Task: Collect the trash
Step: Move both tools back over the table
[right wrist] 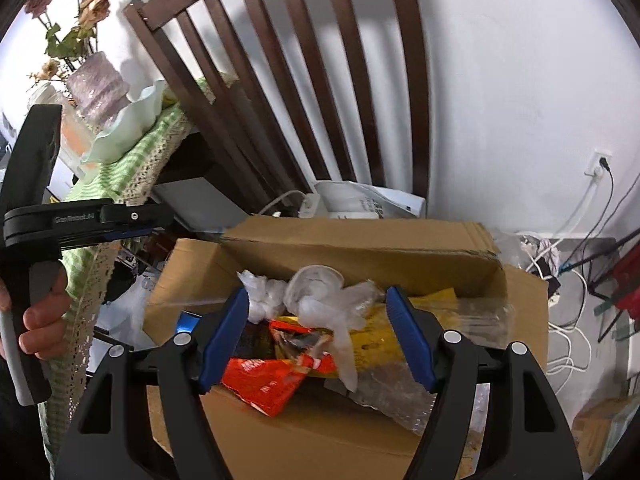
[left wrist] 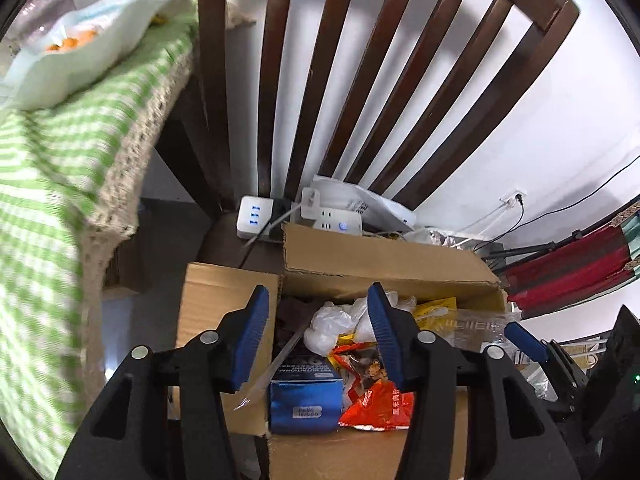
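A cardboard box (left wrist: 384,258) (right wrist: 360,248) stands open in front of a dark wooden chair. It holds trash: white crumpled plastic (left wrist: 334,322) (right wrist: 316,292), an orange snack wrapper (left wrist: 376,402) (right wrist: 264,384), a blue packet (left wrist: 306,400), a yellow wrapper (right wrist: 376,332) and clear plastic (right wrist: 400,392). My left gripper (left wrist: 318,336) hovers open over the box with nothing between its jaws. My right gripper (right wrist: 316,336) is open above the trash pile, empty. The left gripper also shows in the right wrist view (right wrist: 132,224), seen from the side at the left.
A table with a green checked cloth (left wrist: 48,184) (right wrist: 120,168) stands left, carrying a pale bowl (left wrist: 80,52) and a vase of dried roses (right wrist: 96,80). Power strips (left wrist: 254,216) and cables (right wrist: 568,344) lie on the floor behind and right of the box.
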A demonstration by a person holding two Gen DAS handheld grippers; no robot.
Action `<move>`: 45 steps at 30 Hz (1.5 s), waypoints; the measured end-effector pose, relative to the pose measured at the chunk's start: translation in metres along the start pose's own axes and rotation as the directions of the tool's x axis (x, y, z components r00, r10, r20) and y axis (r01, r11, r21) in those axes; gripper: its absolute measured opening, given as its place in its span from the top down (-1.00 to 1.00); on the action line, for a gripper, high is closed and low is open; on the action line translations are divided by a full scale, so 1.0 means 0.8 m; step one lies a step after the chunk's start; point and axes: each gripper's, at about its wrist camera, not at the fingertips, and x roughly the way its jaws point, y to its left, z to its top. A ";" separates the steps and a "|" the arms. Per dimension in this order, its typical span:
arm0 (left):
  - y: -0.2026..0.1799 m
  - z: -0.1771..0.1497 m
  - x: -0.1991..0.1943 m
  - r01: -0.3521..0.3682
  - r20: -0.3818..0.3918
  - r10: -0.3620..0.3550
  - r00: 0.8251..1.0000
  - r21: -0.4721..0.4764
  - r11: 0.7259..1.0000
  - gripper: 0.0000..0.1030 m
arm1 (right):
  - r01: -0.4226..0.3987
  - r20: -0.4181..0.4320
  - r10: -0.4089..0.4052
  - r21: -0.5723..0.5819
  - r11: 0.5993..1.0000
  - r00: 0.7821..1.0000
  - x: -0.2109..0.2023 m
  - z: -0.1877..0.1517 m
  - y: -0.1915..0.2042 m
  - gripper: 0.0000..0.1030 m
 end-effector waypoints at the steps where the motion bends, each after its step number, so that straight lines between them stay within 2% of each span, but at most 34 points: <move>1: -0.001 -0.001 -0.006 0.001 0.009 -0.001 1.000 0.002 1.000 0.02 | 0.000 0.004 0.000 -0.006 1.000 1.000 -0.002 0.001 0.004 -0.33; 5: 0.005 -0.010 -0.040 0.001 0.061 -0.002 0.998 0.025 1.000 -0.07 | 0.015 0.014 -0.015 -0.024 1.000 1.000 -0.010 0.006 0.017 -0.33; 7: 0.009 -0.015 -0.056 -0.020 0.085 0.017 0.996 0.036 0.999 -0.18 | 0.021 0.025 -0.020 -0.034 0.999 0.999 -0.016 0.008 0.025 -0.33; 9: 0.016 -0.022 -0.077 -0.054 0.115 0.049 0.992 0.043 0.998 -0.20 | 0.026 0.042 -0.024 -0.047 0.999 0.999 -0.025 0.011 0.036 -0.33; 12: 0.032 -0.032 -0.109 -0.056 0.160 0.050 0.986 0.030 0.998 -0.20 | 0.032 0.065 -0.028 -0.064 0.997 0.997 -0.036 0.016 0.053 -0.33; 15: 0.056 -0.041 -0.149 -0.062 0.214 0.060 0.975 0.001 0.998 -0.22 | 0.034 0.087 -0.026 -0.084 0.996 0.996 -0.045 0.019 0.072 -0.33; 19: 0.098 -0.058 -0.200 -0.101 0.290 0.116 0.950 -0.067 0.993 -0.23 | 0.023 0.105 -0.010 -0.129 0.991 0.994 -0.054 0.021 0.109 -0.33; 23: 0.157 -0.086 -0.242 -0.105 0.339 0.171 0.925 -0.205 0.973 -0.23 | 0.001 0.110 0.019 -0.186 0.983 0.994 -0.054 0.021 0.154 -0.33; 27: 0.230 -0.119 -0.279 -0.113 0.356 0.247 0.901 -0.357 0.927 -0.23 | -0.026 0.100 0.051 -0.239 0.971 0.994 -0.048 0.018 0.201 -0.33; 29: 0.265 -0.132 -0.293 -0.107 0.355 0.267 0.896 -0.412 0.905 -0.23 | -0.047 0.090 0.074 -0.275 0.960 0.993 -0.044 0.017 0.231 -0.33; 31: 0.302 -0.148 -0.312 -0.093 0.362 0.294 0.885 -0.481 0.872 -0.23 | -0.061 0.082 0.090 -0.308 0.949 0.993 -0.042 0.015 0.258 -0.33; 36: 0.369 -0.178 -0.350 -0.076 0.369 0.340 0.865 -0.573 0.816 -0.23 | -0.086 0.071 0.121 -0.378 0.922 0.990 -0.040 0.009 0.318 -0.33; 40: 0.415 -0.204 -0.373 -0.043 0.379 0.356 0.854 -0.632 0.774 -0.23 | -0.099 0.067 0.140 -0.426 0.899 0.988 -0.039 0.004 0.362 -0.33; 45: 0.471 -0.233 -0.395 -0.034 0.368 0.399 0.840 -0.698 0.716 -0.23 | -0.114 0.059 0.164 -0.491 0.864 0.985 -0.038 0.004 0.416 -0.33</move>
